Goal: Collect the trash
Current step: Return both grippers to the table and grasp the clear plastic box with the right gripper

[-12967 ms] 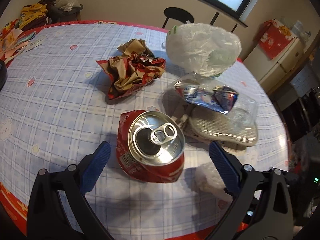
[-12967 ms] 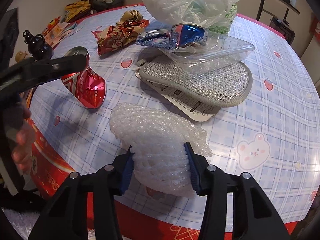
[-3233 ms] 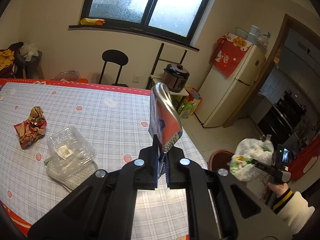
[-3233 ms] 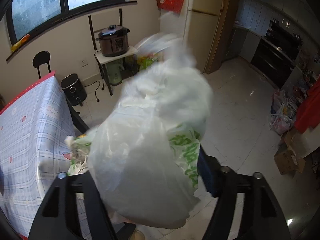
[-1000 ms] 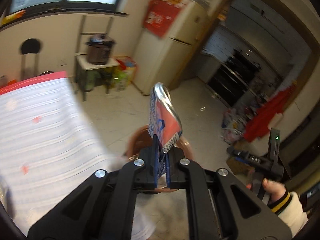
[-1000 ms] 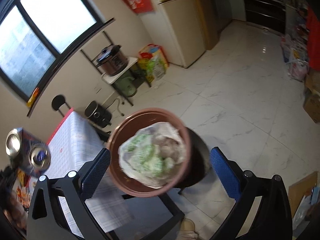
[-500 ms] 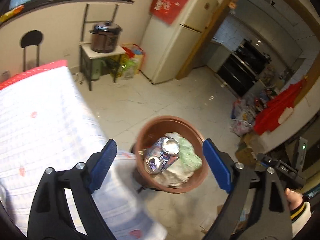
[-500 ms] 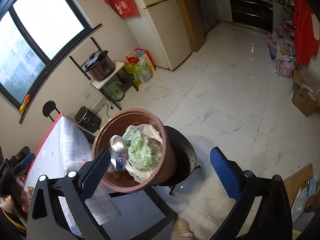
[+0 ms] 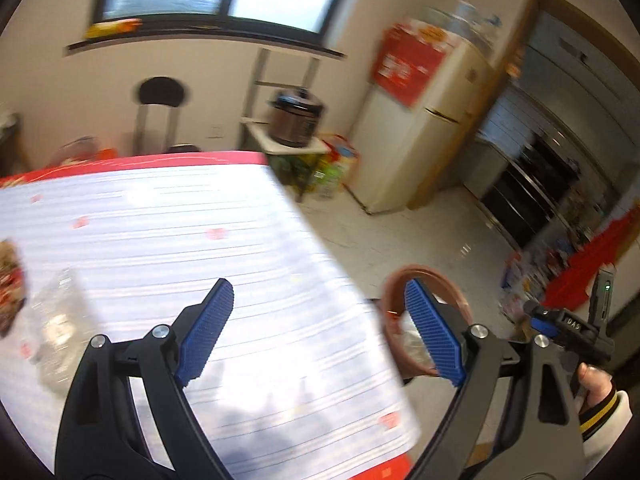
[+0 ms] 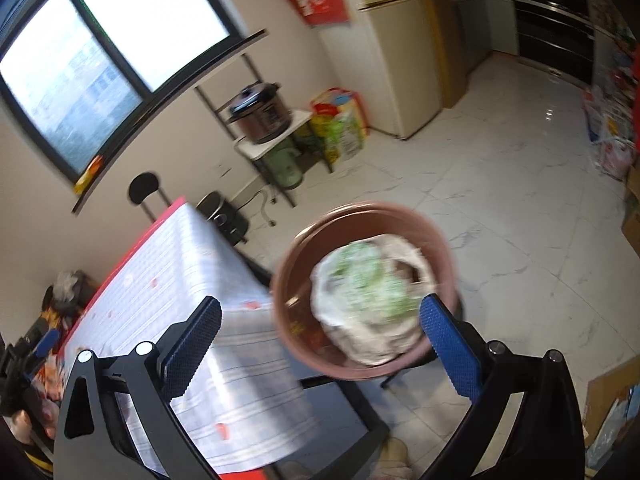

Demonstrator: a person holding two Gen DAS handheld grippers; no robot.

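Both the left gripper (image 9: 318,330) and right gripper (image 10: 322,346) are spread wide, nothing held. The clear plastic tray (image 9: 56,332) near the table's (image 9: 168,216) left edge — probably light, crushable — is best pinched at its rim.

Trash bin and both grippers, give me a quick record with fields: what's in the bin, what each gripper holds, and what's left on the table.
bin: brown round trash bin on the floor beside the table
bin contents: white plastic bag with green print; anything else is too blurred to tell
left gripper: open, nothing between the pads
right gripper: open, empty, above the bin
left on table: clear plastic container and crumpled red wrapper at the left edge, both blurred
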